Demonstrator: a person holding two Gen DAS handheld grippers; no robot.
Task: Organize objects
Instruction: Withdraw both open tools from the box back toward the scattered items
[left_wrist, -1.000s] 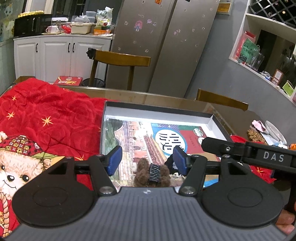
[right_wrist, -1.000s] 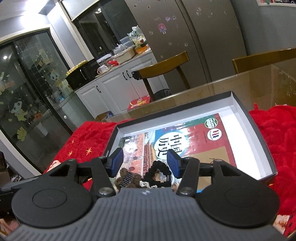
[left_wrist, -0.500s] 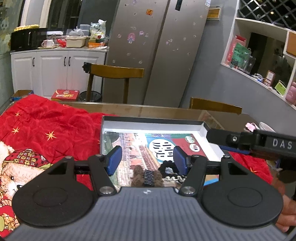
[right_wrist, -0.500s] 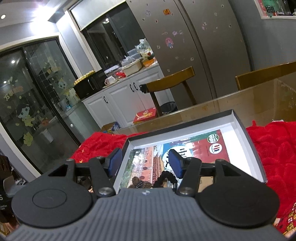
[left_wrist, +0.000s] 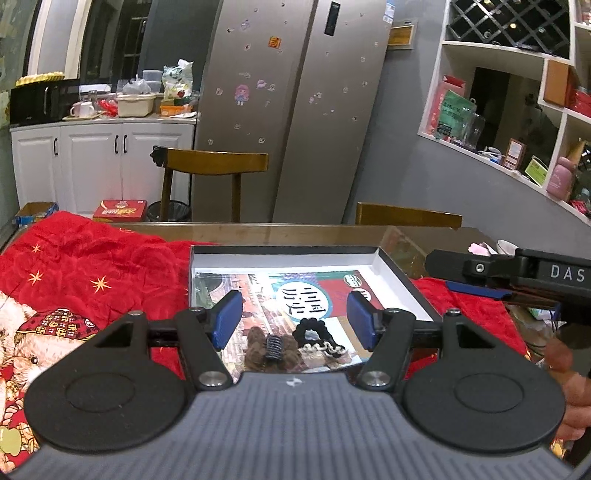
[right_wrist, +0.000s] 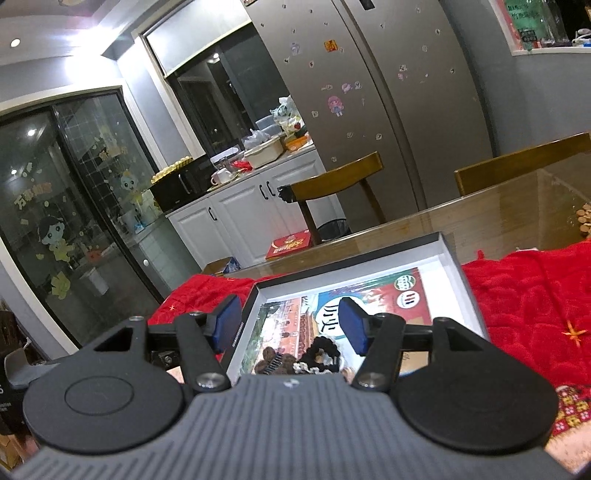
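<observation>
While lying open, box (left_wrist: 391, 267) | holds book (left_wrist: 295, 295), scrunchie (left_wrist: 314, 334), brown clip (left_wrist: 271, 349)

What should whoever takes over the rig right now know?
Left gripper: open, empty, above the near end of the box.
Right gripper: open, empty; its jaws have just been opening.
Box sits on the red blanket, with a book flat inside.
Done: brown hair clip, black scrunchie and a pale frilly tie lie on the book.
Left: small items at the table's far right may need sorting; unclear.
</observation>
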